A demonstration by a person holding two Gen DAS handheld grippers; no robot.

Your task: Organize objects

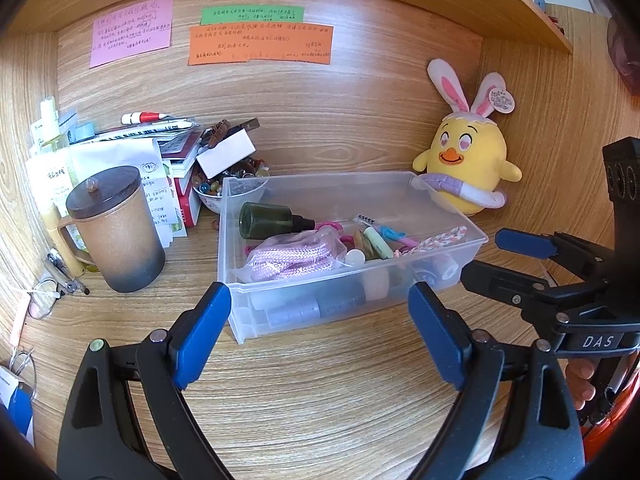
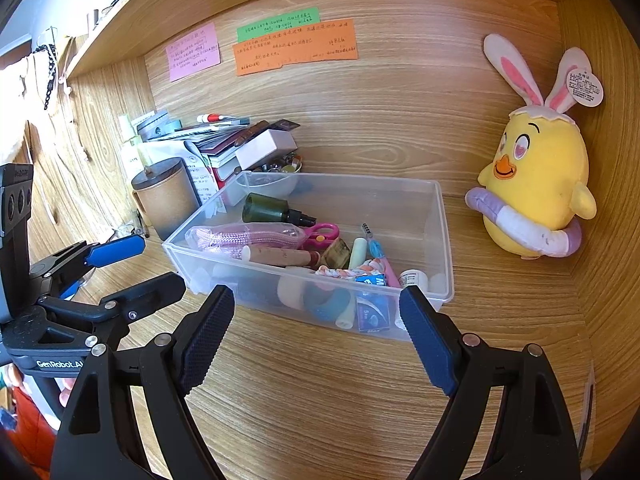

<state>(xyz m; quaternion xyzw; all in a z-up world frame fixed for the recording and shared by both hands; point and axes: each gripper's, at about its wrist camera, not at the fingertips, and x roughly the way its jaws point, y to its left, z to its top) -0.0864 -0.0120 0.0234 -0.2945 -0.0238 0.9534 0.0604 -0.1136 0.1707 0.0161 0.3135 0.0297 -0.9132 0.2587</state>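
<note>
A clear plastic bin (image 1: 448,188) stands on the wooden desk and also shows in the right wrist view (image 2: 440,240). It holds a dark green spray bottle (image 1: 268,220), a pink cord in a bag (image 1: 292,258), pink scissors (image 2: 322,232), a braided band (image 1: 432,242) and several small items. My left gripper (image 1: 320,336) is open and empty, just in front of the bin. My right gripper (image 2: 318,340) is open and empty, in front of the bin's near right corner. Each gripper shows in the other's view, the right one (image 1: 496,256) and the left one (image 2: 154,264).
A brown lidded mug (image 1: 116,232) stands left of the bin, with a pile of books, papers and bottles (image 1: 160,152) and a bowl of beads (image 1: 216,192) behind it. A yellow chick plush (image 1: 468,164) leans in the back right corner. Sticky notes (image 1: 260,42) hang on the back wall.
</note>
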